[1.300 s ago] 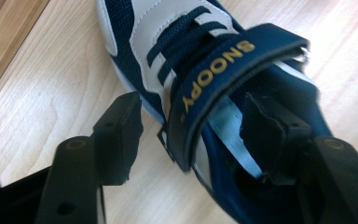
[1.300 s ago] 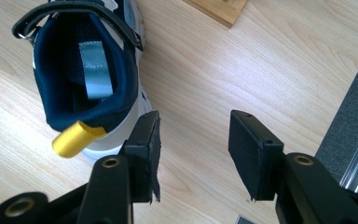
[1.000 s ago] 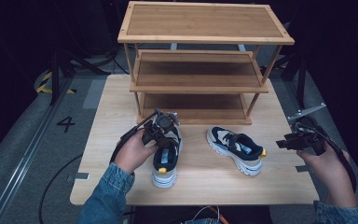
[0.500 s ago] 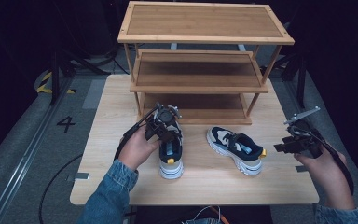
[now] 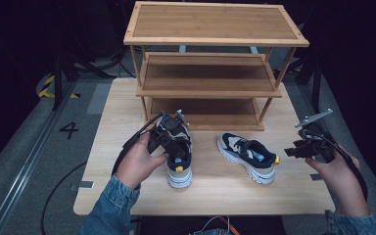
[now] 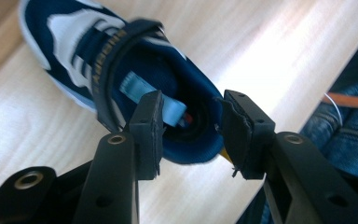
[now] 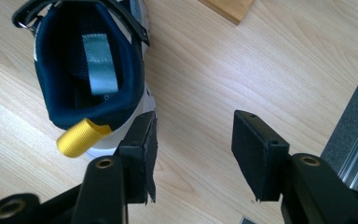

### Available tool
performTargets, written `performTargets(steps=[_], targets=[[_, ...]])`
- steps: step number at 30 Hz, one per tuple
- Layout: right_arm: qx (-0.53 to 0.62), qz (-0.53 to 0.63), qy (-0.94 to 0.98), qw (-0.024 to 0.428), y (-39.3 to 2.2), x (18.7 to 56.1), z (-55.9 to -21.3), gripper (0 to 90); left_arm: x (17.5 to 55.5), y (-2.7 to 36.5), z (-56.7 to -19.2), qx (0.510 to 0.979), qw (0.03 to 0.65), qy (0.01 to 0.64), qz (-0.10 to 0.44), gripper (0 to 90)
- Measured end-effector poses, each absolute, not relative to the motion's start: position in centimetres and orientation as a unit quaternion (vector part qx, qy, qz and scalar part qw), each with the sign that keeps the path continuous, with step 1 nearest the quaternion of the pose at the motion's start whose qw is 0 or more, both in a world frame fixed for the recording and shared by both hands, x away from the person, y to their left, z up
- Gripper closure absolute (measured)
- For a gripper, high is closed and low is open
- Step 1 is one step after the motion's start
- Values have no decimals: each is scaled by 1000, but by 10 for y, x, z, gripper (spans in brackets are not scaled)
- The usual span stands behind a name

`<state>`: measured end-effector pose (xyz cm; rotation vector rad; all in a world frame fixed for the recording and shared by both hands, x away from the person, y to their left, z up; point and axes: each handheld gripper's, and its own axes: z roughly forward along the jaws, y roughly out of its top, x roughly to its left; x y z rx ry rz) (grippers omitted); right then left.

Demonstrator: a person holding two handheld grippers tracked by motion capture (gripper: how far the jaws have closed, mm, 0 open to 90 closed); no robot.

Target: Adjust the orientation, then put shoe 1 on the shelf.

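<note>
Nearest, the left gripper (image 5: 172,138) hangs over the heel of the left shoe (image 5: 178,161), its jaws having just been opening and now parted around the collar without pressing it. At the near right the right gripper (image 5: 301,147) stands open and empty beside the right shoe (image 5: 248,156). Both shoes sit on the table (image 5: 127,117); the rack (image 5: 210,73) beyond holds nothing, so I judge shelving is not yet done.

Left tool (image 5: 172,139) hides left shoe's (image 5: 180,164) collar.
</note>
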<state>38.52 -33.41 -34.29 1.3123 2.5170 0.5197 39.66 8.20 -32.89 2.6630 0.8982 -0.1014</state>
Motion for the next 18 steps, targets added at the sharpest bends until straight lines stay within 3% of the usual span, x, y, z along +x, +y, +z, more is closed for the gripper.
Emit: performTargets(steps=[5, 18], targets=[[444, 178, 869, 125, -330, 389, -344, 510, 387, 71, -335, 944, 141, 295, -37, 509], [435, 177, 874, 120, -323, 395, -346, 504, 392, 56, -372, 946, 95, 303, -61, 500]])
